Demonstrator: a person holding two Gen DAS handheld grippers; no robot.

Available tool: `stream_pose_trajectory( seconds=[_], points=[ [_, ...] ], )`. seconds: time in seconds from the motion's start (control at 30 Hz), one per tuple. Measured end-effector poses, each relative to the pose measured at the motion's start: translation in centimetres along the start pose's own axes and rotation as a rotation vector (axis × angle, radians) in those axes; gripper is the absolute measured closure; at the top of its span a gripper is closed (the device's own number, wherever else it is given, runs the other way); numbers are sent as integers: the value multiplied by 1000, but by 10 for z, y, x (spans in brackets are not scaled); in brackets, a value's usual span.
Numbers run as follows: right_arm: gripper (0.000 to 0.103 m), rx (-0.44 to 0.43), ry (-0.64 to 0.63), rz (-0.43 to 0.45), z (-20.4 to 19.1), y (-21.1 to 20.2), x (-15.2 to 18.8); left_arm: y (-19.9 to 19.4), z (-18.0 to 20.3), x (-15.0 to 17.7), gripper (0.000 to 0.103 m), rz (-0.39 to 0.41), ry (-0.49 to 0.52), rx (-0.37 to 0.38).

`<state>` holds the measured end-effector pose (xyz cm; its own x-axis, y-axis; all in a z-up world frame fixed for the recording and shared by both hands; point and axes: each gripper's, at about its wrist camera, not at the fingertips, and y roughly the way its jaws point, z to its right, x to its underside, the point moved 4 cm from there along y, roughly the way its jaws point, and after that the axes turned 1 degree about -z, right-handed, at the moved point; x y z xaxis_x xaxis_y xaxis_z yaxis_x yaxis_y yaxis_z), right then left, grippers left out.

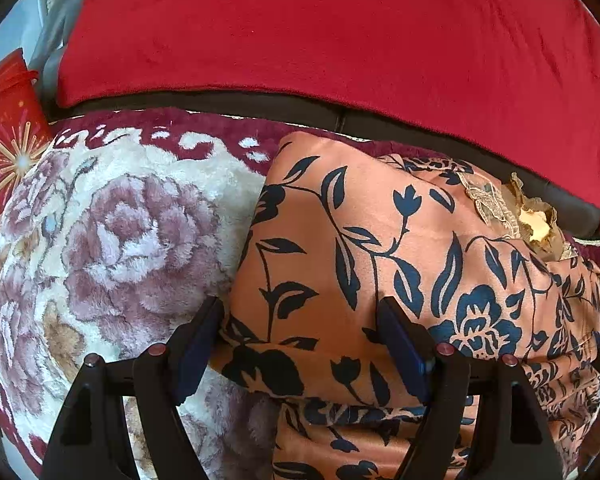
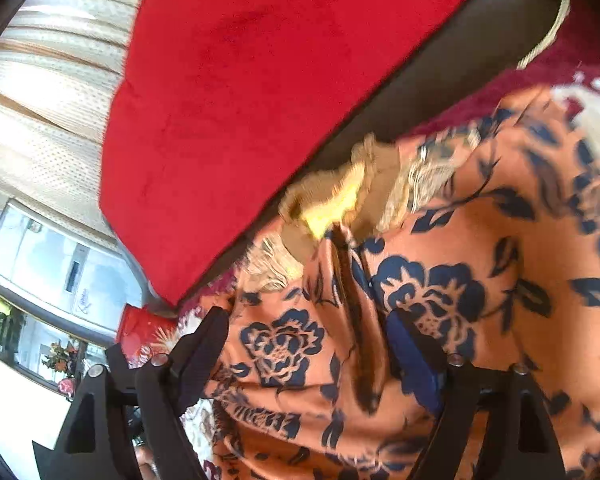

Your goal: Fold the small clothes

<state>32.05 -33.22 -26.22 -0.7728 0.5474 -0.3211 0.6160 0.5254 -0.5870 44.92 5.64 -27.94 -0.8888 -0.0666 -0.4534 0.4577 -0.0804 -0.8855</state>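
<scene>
An orange garment (image 1: 380, 240) with a dark blue flower and leaf print lies partly folded on a plush blanket (image 1: 112, 220). Its lace-trimmed neckline (image 1: 496, 200) with a yellow label points toward the sofa back. My left gripper (image 1: 300, 316) hangs open over the garment's near left edge, with one finger above the blanket and the other above the cloth. In the blurred right wrist view, my right gripper (image 2: 308, 328) is open over the same garment (image 2: 480, 280), below the neckline (image 2: 340, 200). A raised crease of cloth runs between its fingers, and the pads do not press on it.
The blanket is cream with mauve roses and a maroon border. A red plush cover (image 1: 320, 32) drapes the dark sofa back behind it. A red gift box (image 1: 8, 132) stands at the far left. Curtains (image 2: 52, 80) and a window (image 2: 48, 264) show in the right wrist view.
</scene>
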Motion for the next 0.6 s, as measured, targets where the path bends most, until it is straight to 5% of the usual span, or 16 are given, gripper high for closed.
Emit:
stream_pose_trajectory(
  seconds=[0.13, 0.3, 0.43, 0.53, 0.6],
  points=[
    [94, 154, -87, -56, -2, 36, 10, -6, -5, -4, 24, 33, -5, -4],
    [96, 153, -240, 181, -45, -24, 3, -27, -5, -12, 24, 123, -22, 10],
    [96, 281, -283, 411, -43, -96, -6, -33, 15, -7, 24, 141, 39, 40],
    [96, 332, -137, 353, 13, -102, -20, -27, 33, 0, 24, 129, 104, 29],
    [93, 357, -52, 224, 45, -81, -21, -22, 45, 5, 24, 114, 150, 28]
  ],
)
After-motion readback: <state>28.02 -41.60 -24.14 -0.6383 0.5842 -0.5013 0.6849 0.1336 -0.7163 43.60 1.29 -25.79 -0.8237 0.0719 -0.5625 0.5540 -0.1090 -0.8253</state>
